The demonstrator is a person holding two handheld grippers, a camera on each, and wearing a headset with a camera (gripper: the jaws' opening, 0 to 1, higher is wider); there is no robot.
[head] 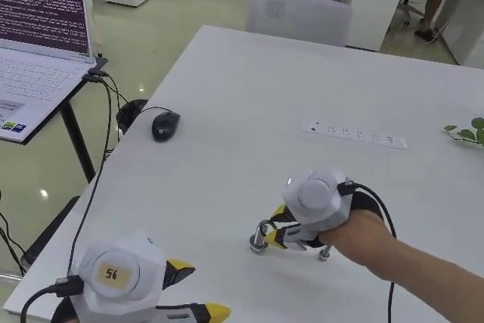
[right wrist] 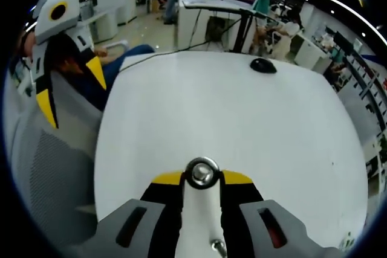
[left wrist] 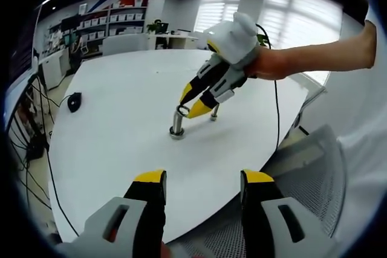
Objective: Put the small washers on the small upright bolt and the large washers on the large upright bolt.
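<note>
Right gripper (left wrist: 191, 106) looked clamped on a large washer (right wrist: 202, 173) atop the large bolt (left wrist: 177, 124), bit hard to tell. Left gripper (left wrist: 202, 180) sat spread, empty.

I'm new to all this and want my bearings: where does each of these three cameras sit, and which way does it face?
Head view: on the person's head, looking down at the white table; left tongs, right tongs and a forearm show.
Left gripper view: on the open left tongs, facing across the table at the right tongs and the hand holding them.
Right gripper view: on the right tongs, looking past the washer they pinch towards the mouse.
Shared: all three see the mouse.
</note>
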